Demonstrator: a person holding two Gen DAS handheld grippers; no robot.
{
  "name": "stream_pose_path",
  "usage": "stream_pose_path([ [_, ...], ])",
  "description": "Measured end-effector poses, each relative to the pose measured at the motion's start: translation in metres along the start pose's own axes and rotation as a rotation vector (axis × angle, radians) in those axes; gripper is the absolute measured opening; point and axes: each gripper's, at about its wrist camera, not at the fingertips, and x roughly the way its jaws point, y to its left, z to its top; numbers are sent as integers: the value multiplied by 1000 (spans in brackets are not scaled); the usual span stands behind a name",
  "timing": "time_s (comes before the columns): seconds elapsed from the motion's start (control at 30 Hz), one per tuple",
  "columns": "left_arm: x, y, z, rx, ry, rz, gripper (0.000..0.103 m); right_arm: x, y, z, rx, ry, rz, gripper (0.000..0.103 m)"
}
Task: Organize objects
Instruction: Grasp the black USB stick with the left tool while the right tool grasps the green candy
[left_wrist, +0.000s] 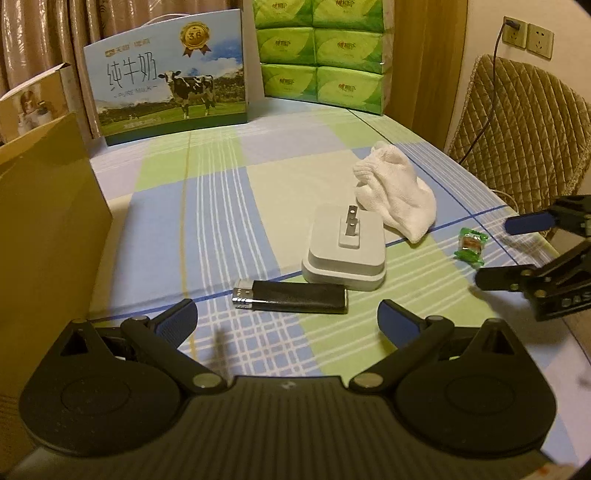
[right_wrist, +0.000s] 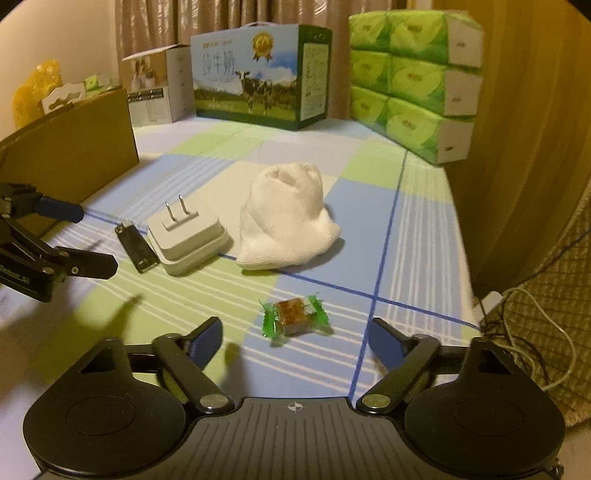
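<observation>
above the tablecloth (left_wrist: 221, 192), both grippers' fingers (left_wrist: 177, 317) spread wide, empty.

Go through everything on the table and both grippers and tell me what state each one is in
left gripper: open, empty
right gripper: open, empty
lighter: lying flat, touching nothing but the cloth
plug adapter: on its back, prongs up, unplugged
white sock: crumpled in a heap
candy: wrapped, lying loose
cardboard box: standing at the table's left edge, inside hidden

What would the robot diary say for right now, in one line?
left claw: open, near lighter | right claw: open, near candy | plug, sock: untouched
</observation>
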Motion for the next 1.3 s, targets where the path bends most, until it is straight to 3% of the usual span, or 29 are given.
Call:
stream_pose_path([
  [0.27,9,-4,1,6,-15,-22,102,14,-8,0,-36,-15,54,58],
  [0.4,15,-3,3,1,-12,-18,102,15,-5,4,-24,-16,43,29],
  [0.5,19,-1,3,6,-7,-10,102,11,-1,5,-7,-22,32,24],
  [0.77,33,3,5,2,7,-40,101,-6,17,4,48,-48,35,23],
  [1.07,41,9,6,4,-6,-62,80,-17,26,4,102,-65,25,23],
  [1.3,29,3,1,-22,23,-39,78,-25,30,6,127,-49,-12,23],
])
